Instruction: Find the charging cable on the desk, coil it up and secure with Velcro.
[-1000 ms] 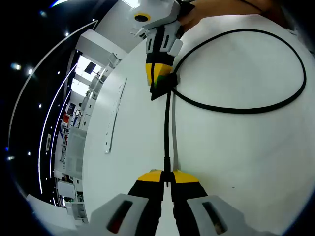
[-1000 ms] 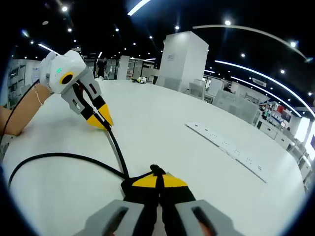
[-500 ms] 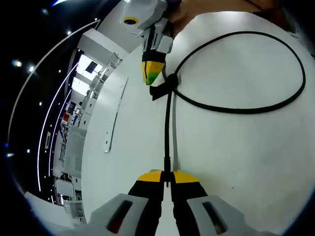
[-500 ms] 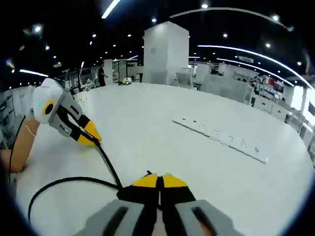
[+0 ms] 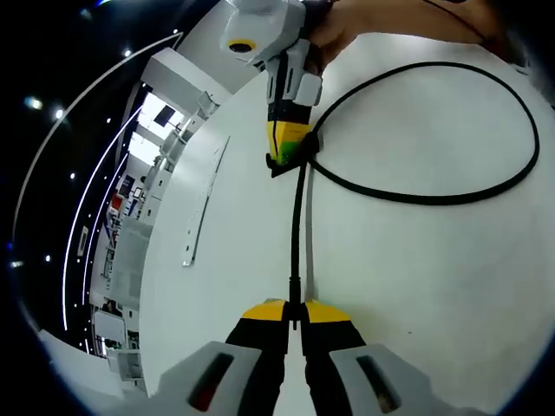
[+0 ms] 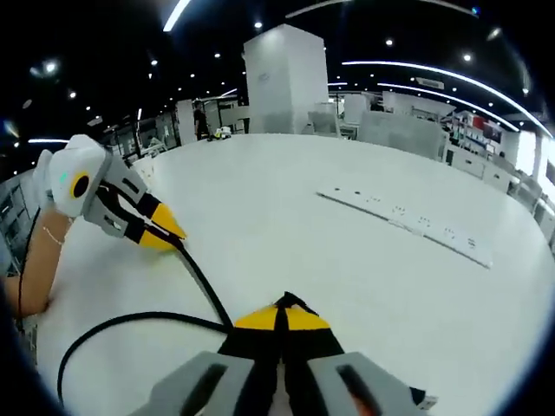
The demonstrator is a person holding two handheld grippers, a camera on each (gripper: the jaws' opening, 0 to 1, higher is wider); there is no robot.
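Observation:
A black charging cable (image 5: 297, 225) lies on the white table (image 5: 416, 286). It runs straight up from my left gripper (image 5: 296, 305), which is shut on its end, then bends into one wide loop (image 5: 486, 186) to the right. Where the loop crosses itself sits a black Velcro strap (image 5: 306, 148), and my right gripper (image 5: 285, 157) is shut on it from above. In the right gripper view my right gripper (image 6: 279, 314) pinches the strap (image 6: 292, 302). The cable (image 6: 206, 286) leads from there to my left gripper (image 6: 179, 240) at the left.
A long white power strip (image 6: 408, 230) lies flat on the table beyond the cable, and it also shows in the left gripper view (image 5: 201, 204). A person's forearm (image 6: 35, 273) rests at the table's left edge. White pillars and desks stand far behind.
My right gripper lifted slightly off the cable crossing half a second ago and is now back down on the strap. My left gripper and the cable end have stayed put.

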